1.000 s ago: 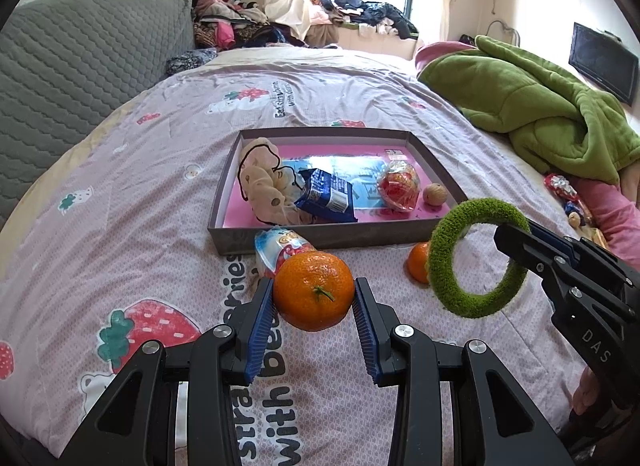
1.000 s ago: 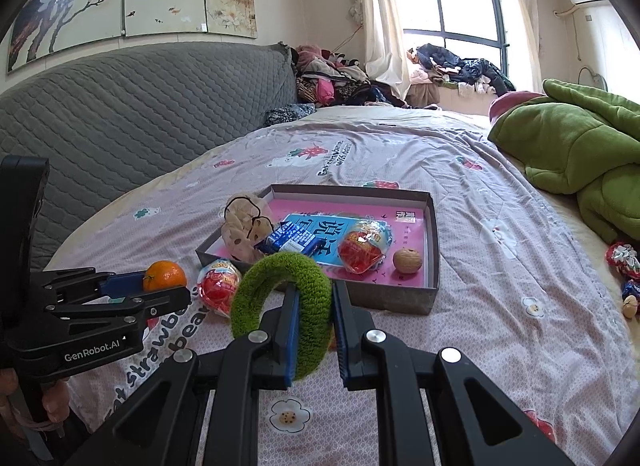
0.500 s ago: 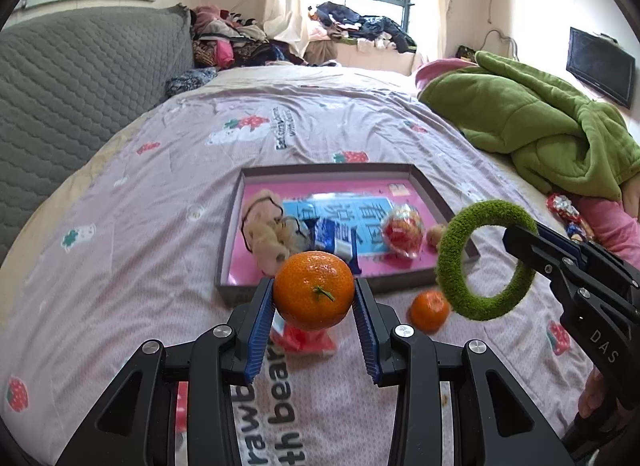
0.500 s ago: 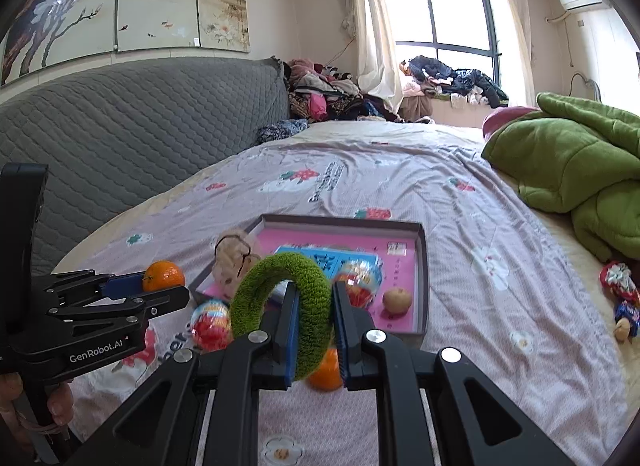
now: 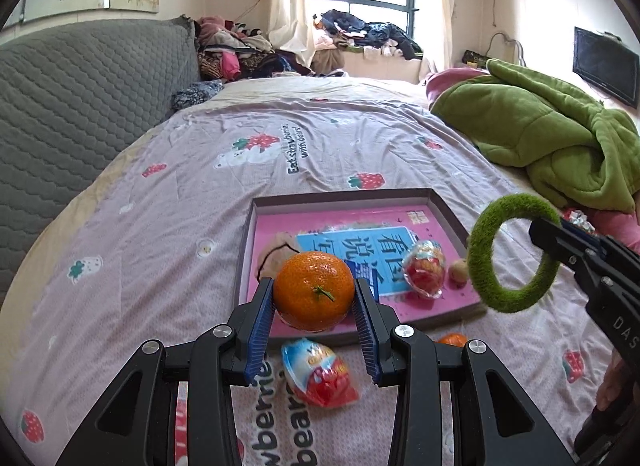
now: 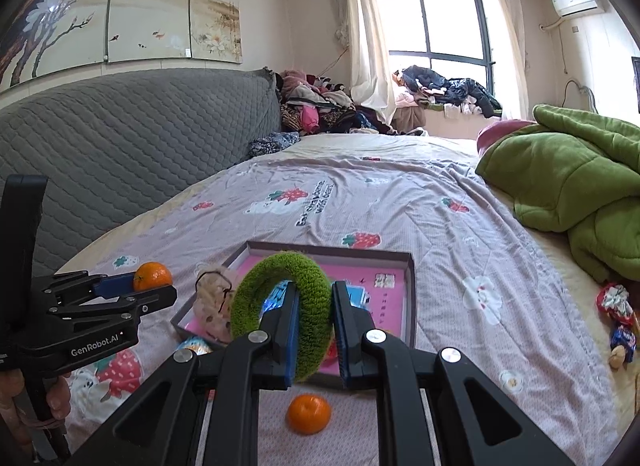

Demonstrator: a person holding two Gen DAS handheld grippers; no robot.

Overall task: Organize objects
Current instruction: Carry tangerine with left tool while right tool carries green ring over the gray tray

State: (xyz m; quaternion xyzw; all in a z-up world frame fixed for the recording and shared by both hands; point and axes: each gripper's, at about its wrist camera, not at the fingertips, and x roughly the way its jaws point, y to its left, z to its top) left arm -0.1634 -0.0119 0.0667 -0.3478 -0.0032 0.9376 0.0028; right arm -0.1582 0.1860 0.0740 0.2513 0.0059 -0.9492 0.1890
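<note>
A: Nearest on the left?

B: Held a mandarin [image 5: 314, 292] in the left gripper [image 5: 314, 290], jaws part-way apart and pressed on its two sides. Gripped across the widest part, probably to stop it rolling out. Carried clear of the bedspread [image 5: 160, 225], in front of the tray's near edge.

A: And on the right?

B: Pinched the green ring [image 6: 280, 266] in the right gripper [image 6: 316, 298], jaws drawn narrow on one side of the loop. Kept upright, hole facing sideways; likely took the fuzzy band because nothing else on it offers a grip. Also held off the bed.

A: Left anything below?

B: Left a second mandarin [image 6: 309, 414] and a wrapped egg-shaped treat [image 5: 318, 374] on the bedspread, just short of the tray [image 5: 340, 195]. Judged as waiting their turn.

A: Farther on?

B: Found the shallow pink-floored tray already loaded: a plush toy [image 6: 212, 302] at its left, a blue packet partly hidden, a second wrapped egg [image 5: 424, 268] and a small brown round thing [image 5: 458, 272] to the right. Kept flat on the bed, low walls stopping things from straying.

A: Beyond that?

B: Saw a bunched green blanket [image 5: 540, 137] far right and a grey quilted headboard [image 5: 80, 85] far left, well apart from the tray.
</note>
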